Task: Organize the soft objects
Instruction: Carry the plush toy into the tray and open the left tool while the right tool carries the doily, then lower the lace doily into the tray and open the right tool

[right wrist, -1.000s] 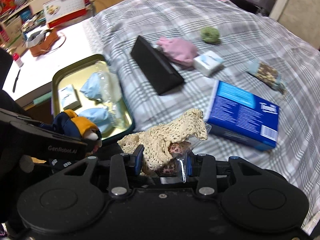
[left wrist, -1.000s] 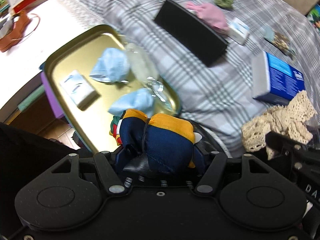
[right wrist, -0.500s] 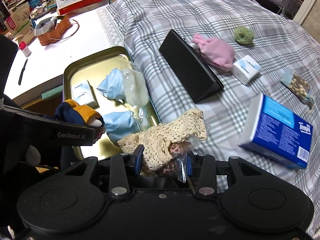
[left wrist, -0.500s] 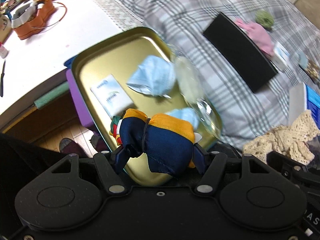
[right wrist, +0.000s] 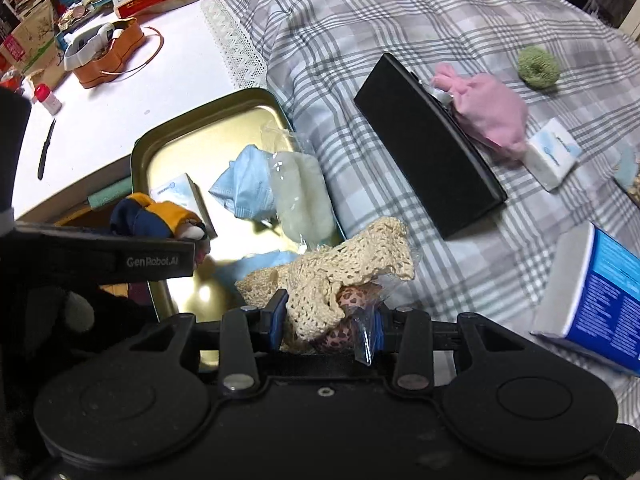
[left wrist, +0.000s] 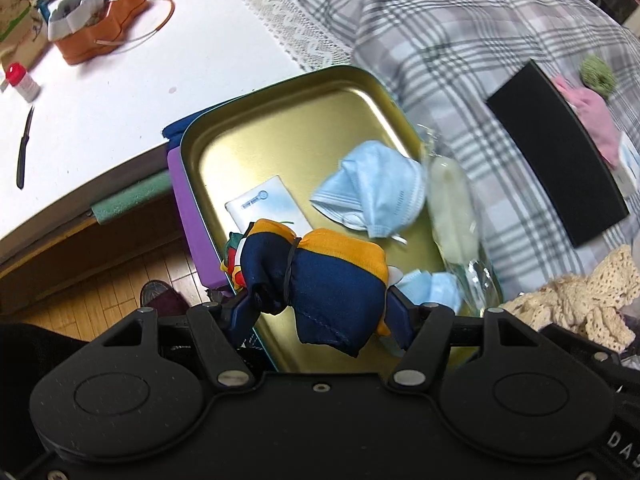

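Left gripper [left wrist: 320,312] clamped on navy pouch [left wrist: 332,280]; right gripper [right wrist: 326,316] pinching lace bundle [right wrist: 340,276]

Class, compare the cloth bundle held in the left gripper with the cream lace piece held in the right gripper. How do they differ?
The cloth bundle is smooth navy and orange fabric; the lace piece is cream openwork. The bundle is cinched with a thin dark band; the lace hangs loose, with leopard-print fabric and clear plastic beside it. Both are soft and clamped: left gripper, right gripper.

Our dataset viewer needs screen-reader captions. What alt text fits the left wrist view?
The left gripper holds a navy and orange cloth bundle above a gold metal tray containing light blue face masks and a small white tissue pack. The tray sits beside a grey plaid bedspread.
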`<action>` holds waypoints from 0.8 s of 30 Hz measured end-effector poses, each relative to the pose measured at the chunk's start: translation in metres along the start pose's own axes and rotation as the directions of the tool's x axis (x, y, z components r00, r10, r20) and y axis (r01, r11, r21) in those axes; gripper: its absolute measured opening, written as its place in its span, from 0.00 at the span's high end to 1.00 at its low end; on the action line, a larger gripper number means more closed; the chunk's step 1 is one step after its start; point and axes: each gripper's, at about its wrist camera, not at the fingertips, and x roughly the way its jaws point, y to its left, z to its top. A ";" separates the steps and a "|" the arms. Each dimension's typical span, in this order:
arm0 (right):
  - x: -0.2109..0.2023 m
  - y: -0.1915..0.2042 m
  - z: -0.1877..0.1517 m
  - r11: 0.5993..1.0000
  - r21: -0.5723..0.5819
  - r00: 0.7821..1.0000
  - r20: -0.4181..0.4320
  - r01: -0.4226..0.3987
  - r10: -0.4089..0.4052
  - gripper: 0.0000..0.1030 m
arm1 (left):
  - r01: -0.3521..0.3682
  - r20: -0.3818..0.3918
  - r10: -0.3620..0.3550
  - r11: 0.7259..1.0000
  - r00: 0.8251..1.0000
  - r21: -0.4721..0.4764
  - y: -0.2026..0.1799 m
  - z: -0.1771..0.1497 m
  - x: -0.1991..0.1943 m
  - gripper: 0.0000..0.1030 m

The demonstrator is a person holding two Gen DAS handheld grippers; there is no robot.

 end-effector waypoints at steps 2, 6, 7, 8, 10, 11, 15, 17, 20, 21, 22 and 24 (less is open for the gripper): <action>0.005 0.000 0.007 1.000 0.011 1.000 -0.005 -0.015 0.015 0.62 | 0.000 -0.012 0.000 1.000 1.000 -0.022 0.004 0.004 0.005 0.41; 0.016 0.001 0.019 0.999 0.025 0.999 -0.024 -0.037 0.038 0.62 | 0.001 -0.029 -0.002 0.999 1.000 -0.047 0.007 0.013 0.013 0.40; 0.018 0.002 0.021 0.999 0.027 0.999 -0.027 -0.046 0.047 0.62 | 0.009 -0.034 -0.011 0.999 0.999 -0.053 0.009 0.016 0.014 0.40; 0.020 0.003 0.024 0.998 0.031 0.998 -0.029 -0.057 0.058 0.62 | 0.015 -0.035 -0.017 0.998 0.999 -0.059 0.010 0.019 0.013 0.40; 0.022 0.008 0.028 0.997 0.028 0.997 -0.029 -0.076 0.076 0.62 | 0.012 -0.029 -0.014 0.998 1.000 -0.068 0.013 0.026 0.011 0.40; 0.023 0.011 0.031 0.996 0.022 0.996 -0.027 -0.081 0.082 0.62 | 0.006 -0.023 -0.008 0.998 1.000 -0.070 0.014 0.031 0.010 0.40; 0.029 0.029 0.035 0.994 -0.011 0.993 -0.033 -0.110 0.110 0.62 | -0.010 0.004 0.011 0.997 1.000 -0.072 0.019 0.051 0.004 0.40; 0.034 0.034 0.036 0.992 -0.017 0.991 -0.042 -0.126 0.125 0.62 | -0.019 0.015 0.020 0.997 1.000 -0.072 0.020 0.061 0.003 0.39; 0.040 0.039 0.039 0.989 -0.014 0.988 -0.046 -0.149 0.148 0.61 | -0.012 0.043 0.015 0.998 0.999 -0.062 0.020 0.073 0.002 0.34; 0.041 0.040 0.040 0.987 -0.012 0.986 -0.044 -0.159 0.158 0.61 | -0.005 0.050 0.008 0.998 0.999 -0.064 0.020 0.075 0.001 0.33; 0.041 0.041 0.041 0.987 -0.010 0.986 -0.040 -0.163 0.162 0.52 | 0.008 0.057 -0.004 0.998 0.998 -0.065 0.020 0.076 0.000 0.28; 0.041 0.042 0.041 0.988 -0.010 0.987 -0.023 -0.157 0.157 0.39 | 0.023 0.071 -0.018 0.998 0.997 -0.057 0.018 0.075 -0.002 0.22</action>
